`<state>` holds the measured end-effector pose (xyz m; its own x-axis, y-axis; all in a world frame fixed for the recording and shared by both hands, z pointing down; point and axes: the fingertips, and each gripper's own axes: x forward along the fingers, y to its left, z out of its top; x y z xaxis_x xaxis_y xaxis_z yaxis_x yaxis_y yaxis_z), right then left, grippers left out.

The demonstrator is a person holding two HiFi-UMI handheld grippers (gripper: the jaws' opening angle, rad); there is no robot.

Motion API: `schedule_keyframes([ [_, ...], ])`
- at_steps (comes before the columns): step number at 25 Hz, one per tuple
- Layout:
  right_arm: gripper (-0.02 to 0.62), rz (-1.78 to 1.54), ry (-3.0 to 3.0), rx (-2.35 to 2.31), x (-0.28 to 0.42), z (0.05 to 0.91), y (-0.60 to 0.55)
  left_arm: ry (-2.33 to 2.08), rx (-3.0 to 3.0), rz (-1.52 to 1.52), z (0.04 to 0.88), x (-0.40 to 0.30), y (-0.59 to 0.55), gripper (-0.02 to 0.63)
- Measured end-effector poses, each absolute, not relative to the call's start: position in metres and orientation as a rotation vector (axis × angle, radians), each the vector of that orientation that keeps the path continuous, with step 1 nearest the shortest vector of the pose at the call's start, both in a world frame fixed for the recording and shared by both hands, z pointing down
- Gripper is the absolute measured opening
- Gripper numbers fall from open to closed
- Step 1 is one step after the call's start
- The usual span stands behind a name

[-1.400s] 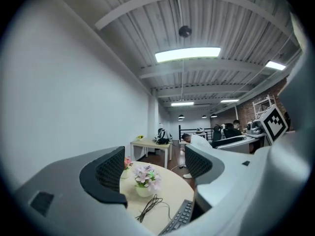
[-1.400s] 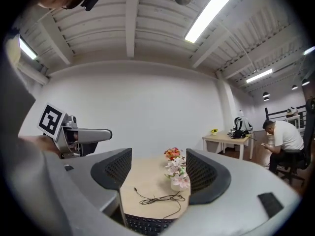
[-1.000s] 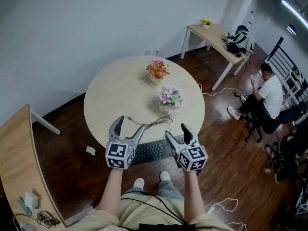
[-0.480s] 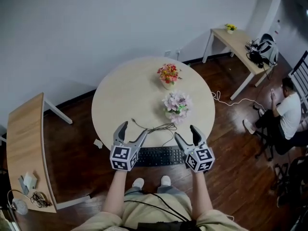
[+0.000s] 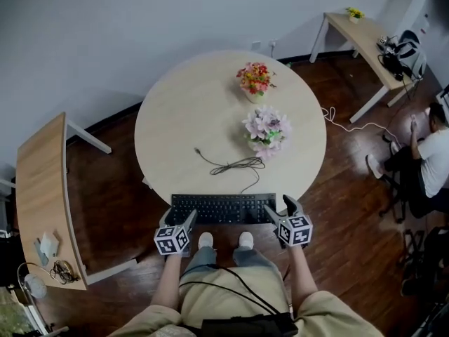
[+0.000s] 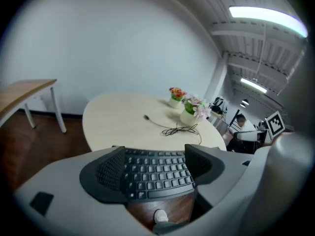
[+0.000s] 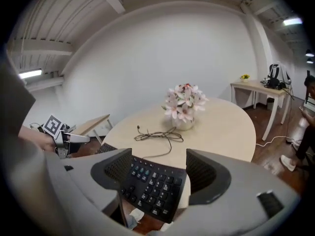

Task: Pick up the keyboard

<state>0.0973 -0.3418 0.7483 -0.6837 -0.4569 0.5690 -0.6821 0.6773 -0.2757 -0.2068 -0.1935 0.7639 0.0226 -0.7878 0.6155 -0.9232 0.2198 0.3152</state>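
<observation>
A black keyboard point(image 5: 223, 208) lies along the near edge of the round table point(image 5: 182, 118), its front side at or just past the rim. My left gripper point(image 5: 179, 220) is at its left end and stands open; in the left gripper view the keyboard point(image 6: 155, 176) lies between the wide-apart fingers point(image 6: 109, 170) of the gripper point(image 6: 155, 162). My right gripper point(image 5: 280, 208) is at the right end, also open, and the right gripper view shows the keyboard's number pad point(image 7: 150, 188) between the spread jaws of the gripper point(image 7: 158, 168). Whether the pads touch the keyboard is unclear.
The keyboard's loose cable point(image 5: 231, 165) coils on the table behind it. Two flower pots stand further back: pink-white point(image 5: 265, 128) and red-orange point(image 5: 255, 78). A wooden desk point(image 5: 42, 188) is at left, another desk point(image 5: 365, 34) at back right, a seated person point(image 5: 431, 153) at right.
Both grippers have dropped from above the keyboard to its two ends at the table's near edge. The keyboard is now uncovered in the head view. Jaws stay open.
</observation>
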Motion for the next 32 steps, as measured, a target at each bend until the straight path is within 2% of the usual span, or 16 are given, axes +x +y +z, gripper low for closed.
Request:
schedule_keyframes([
  [10, 0.359, 0.868, -2.241, 0.870, 0.110, 0.842, -0.318, -1.742, 1.181, 0.085, 0.858, -0.260, -0.130, 0.367],
  [15, 0.359, 0.970, -2.192, 0.882, 0.108, 0.865, -0.303, -1.650, 1.153, -0.008, 0.882, -0.260, -0.127, 0.367],
  [20, 0.350, 0.994, -2.192, 0.979, 0.110, 0.869, -0.304, -1.463, 1.223, -0.256, 0.881, -0.246, -0.144, 0.368],
  [24, 0.335, 0.991, -2.182, 1.001, 0.110, 0.870, -0.307, -1.418, 1.270, -0.272, 0.879, -0.235, -0.158, 0.268],
  [27, 0.324, 1.032, -2.165, 0.985, 0.111, 0.870, -0.305, -1.417, 1.271, -0.289, 0.872, -0.238, -0.156, 0.233],
  [32, 0.324, 1.141, -2.178, 1.012, 0.108, 0.863, -0.306, -1.396, 1.439, -0.445, 0.807, -0.247, -0.174, 0.129],
])
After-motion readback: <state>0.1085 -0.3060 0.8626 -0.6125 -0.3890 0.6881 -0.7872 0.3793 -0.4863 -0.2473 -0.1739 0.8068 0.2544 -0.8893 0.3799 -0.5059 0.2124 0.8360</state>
